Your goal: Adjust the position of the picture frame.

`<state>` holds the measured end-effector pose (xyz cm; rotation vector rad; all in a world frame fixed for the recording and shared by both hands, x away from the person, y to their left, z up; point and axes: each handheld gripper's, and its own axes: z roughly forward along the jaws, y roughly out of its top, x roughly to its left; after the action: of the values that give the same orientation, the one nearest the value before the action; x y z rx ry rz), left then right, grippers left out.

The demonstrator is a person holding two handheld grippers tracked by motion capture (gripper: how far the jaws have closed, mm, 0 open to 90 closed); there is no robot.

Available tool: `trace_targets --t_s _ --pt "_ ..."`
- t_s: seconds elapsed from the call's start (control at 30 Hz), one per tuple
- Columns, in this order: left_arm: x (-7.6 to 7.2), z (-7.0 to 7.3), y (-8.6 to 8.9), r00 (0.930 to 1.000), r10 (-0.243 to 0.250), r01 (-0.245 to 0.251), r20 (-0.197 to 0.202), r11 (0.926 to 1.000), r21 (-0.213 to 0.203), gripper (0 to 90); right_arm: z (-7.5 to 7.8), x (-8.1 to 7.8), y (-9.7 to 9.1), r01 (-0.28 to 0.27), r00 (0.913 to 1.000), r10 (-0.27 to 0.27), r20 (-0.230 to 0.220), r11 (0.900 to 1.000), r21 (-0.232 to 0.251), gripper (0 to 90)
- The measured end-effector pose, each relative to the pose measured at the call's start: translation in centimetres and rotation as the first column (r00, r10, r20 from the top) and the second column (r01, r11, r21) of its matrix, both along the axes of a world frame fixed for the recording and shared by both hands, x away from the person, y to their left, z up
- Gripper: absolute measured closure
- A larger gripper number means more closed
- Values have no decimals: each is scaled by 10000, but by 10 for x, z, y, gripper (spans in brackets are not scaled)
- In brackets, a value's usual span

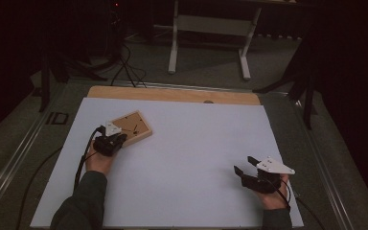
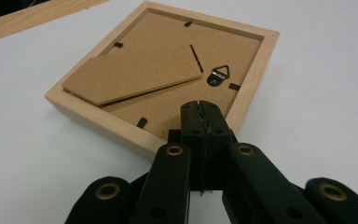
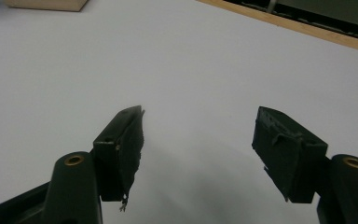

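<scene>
Dim room; a white sheet covers the table, with a strip of bare wood along its far edge and a desk frame standing on the floor beyond.

Left tool: clenched, jaws pressed flat together with nothing between them. The tips sit over the near rim of the picture frame, at or just above the backing board; actual contact cannot be confirmed from this angle. In the high view the left tool is at the frame's near left corner.

Picture frame: lying face down at the far left of the sheet. Light wood surround, brown backing board up. The easel stand is partly raised from the backing. Small black retaining tabs sit around the recess, with a hanger loop near the right rail.

Right tool: released, jaws wide apart, nothing held, resting at the near right, well apart from the frame.

Assessment: work on the backing appears in hand. Recommend keeping the closed tips low and pushing one tab sideways at a time, gently, without levering against the board. The idle right tool could steady the far rail to stop the frame sliding.
</scene>
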<state>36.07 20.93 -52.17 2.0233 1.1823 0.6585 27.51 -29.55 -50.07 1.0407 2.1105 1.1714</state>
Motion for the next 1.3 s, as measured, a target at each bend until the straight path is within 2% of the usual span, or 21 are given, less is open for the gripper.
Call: trace_targets --t_s 0.17,0.93,1.3 --pt "-2 0 -5 9996 -279 279 -22 9996 -93 898 -1 1 1 0 10000 0 -25 10000 -49 329" --pt "-10 -3 -29 9968 -794 798 115 9958 -442 898 0 0 1 -6 10000 6 -25 10000 -77 328" --pt "-10 -3 -55 9930 -1180 1181 63 9915 -537 898 -1 1 1 -17 10000 17 -22 10000 -96 328"
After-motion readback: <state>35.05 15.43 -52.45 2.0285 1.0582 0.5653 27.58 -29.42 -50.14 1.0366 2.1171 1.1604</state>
